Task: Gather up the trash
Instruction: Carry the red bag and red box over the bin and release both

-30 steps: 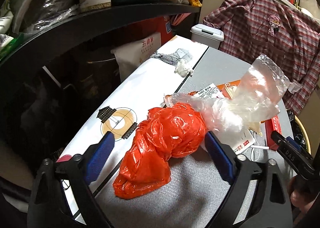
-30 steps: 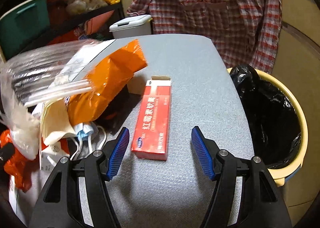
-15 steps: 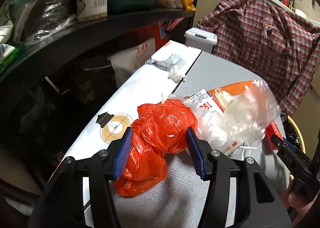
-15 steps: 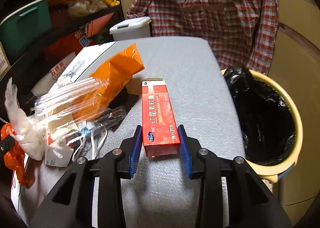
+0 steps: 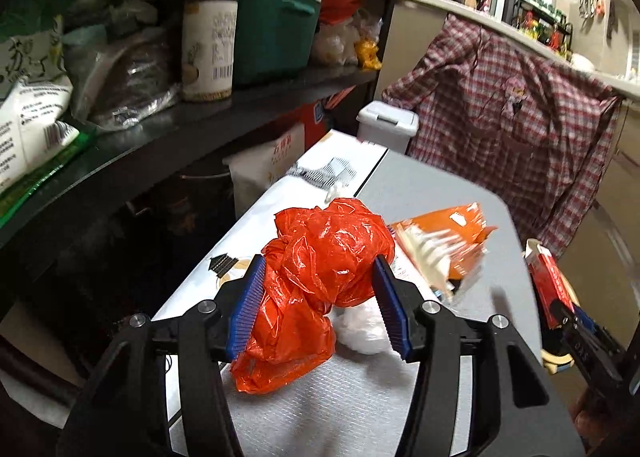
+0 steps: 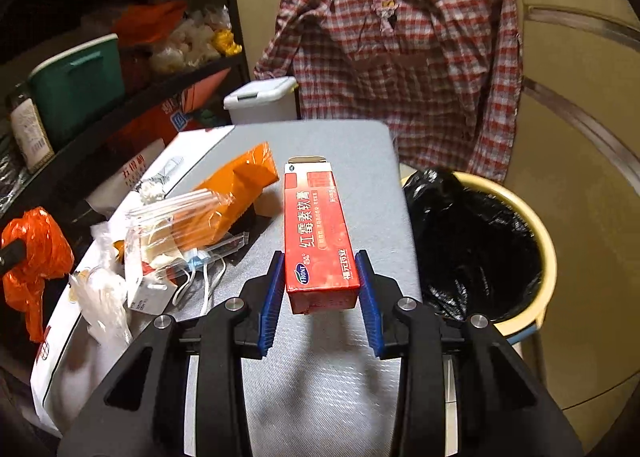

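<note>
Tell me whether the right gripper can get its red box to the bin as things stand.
Probably yes. The right gripper holds the red box clear of the table, and the bin, lined in black, stands open just to its right with nothing between.

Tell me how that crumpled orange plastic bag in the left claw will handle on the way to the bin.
The orange plastic bag looks thin and crumpled, so probably floppy and light. Its tail droops below the left claw, so it may snag or drag other trash.

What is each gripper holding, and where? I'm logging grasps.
Left gripper: crumpled orange plastic bag, clamped across its middle. Right gripper: red carton, gripped at its near end.
</note>
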A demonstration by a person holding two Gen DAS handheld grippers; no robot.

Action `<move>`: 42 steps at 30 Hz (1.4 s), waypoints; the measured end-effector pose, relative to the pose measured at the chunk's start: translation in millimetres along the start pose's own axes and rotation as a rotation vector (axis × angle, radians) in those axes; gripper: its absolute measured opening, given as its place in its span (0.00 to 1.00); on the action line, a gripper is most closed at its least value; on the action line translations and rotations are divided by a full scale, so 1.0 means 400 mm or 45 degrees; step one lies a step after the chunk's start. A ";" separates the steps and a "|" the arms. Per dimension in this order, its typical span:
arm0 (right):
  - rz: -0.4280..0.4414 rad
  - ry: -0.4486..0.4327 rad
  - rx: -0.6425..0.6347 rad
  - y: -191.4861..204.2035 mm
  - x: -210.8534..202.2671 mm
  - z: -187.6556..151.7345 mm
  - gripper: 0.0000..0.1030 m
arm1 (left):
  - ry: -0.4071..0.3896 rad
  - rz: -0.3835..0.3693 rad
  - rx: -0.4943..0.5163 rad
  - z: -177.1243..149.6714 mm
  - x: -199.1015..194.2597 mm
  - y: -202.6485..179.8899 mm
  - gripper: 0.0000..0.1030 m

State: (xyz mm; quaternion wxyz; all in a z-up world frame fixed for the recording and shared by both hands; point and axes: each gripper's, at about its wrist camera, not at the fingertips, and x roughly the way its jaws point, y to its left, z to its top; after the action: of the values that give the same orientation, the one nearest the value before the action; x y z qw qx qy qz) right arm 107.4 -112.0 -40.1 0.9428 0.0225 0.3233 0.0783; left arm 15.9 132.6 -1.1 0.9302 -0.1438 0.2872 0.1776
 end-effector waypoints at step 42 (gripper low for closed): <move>-0.233 -0.147 0.126 -0.459 -0.095 0.172 0.35 | -0.045 -0.798 0.521 0.023 0.040 -0.704 0.52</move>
State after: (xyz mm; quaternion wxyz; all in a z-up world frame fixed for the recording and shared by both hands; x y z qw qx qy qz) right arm 144.3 -298.8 20.0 0.9607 0.0441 0.2729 -0.0256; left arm 149.0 -112.3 43.7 0.9538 -0.0329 0.2426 -0.1743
